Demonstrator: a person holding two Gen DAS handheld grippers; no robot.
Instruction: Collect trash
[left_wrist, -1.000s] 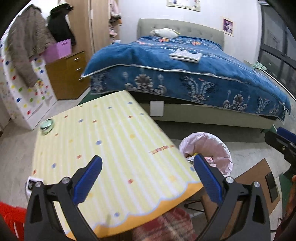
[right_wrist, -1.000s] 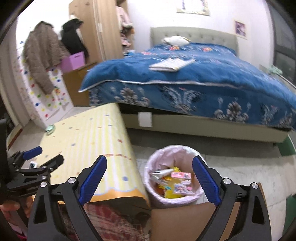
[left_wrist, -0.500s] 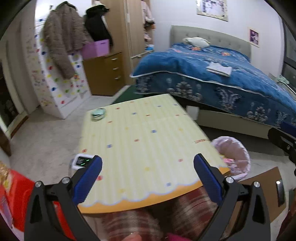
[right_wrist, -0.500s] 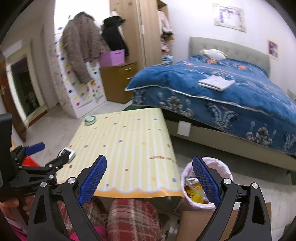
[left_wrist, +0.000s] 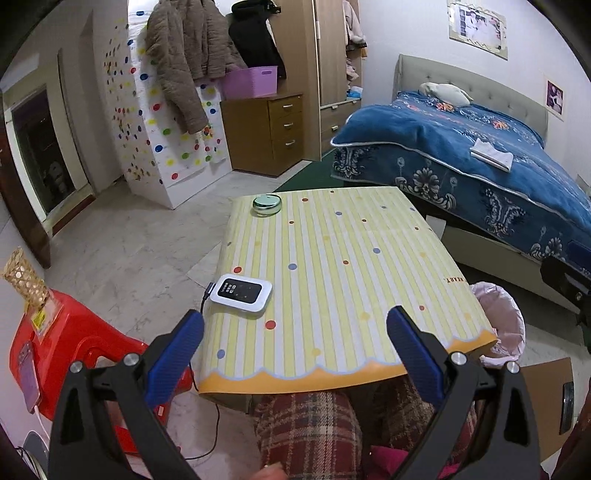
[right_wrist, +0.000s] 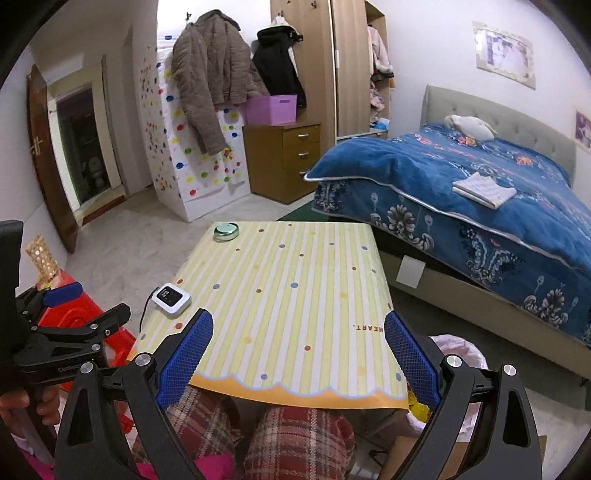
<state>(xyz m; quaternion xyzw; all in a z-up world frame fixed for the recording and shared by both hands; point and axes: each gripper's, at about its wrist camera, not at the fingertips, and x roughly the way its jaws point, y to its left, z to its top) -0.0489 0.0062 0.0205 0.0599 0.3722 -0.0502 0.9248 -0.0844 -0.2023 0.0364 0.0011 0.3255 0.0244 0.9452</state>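
Observation:
A bin with a pink liner stands on the floor at the table's right front corner; in the right wrist view it is mostly hidden by my finger and shows some yellow trash. My left gripper is open and empty above the front edge of the yellow striped table. My right gripper is open and empty over the table's front edge. The left gripper also shows in the right wrist view, at the left.
A white device with a cable lies on the table's front left. A small green round tin sits at its far left corner. A red plastic stool stands at left, a blue bed at right, brown cardboard on the floor.
Both views have swung left and back from the bin to face the table squarely. The white device and the red stool have come into view. Both grippers stayed open.

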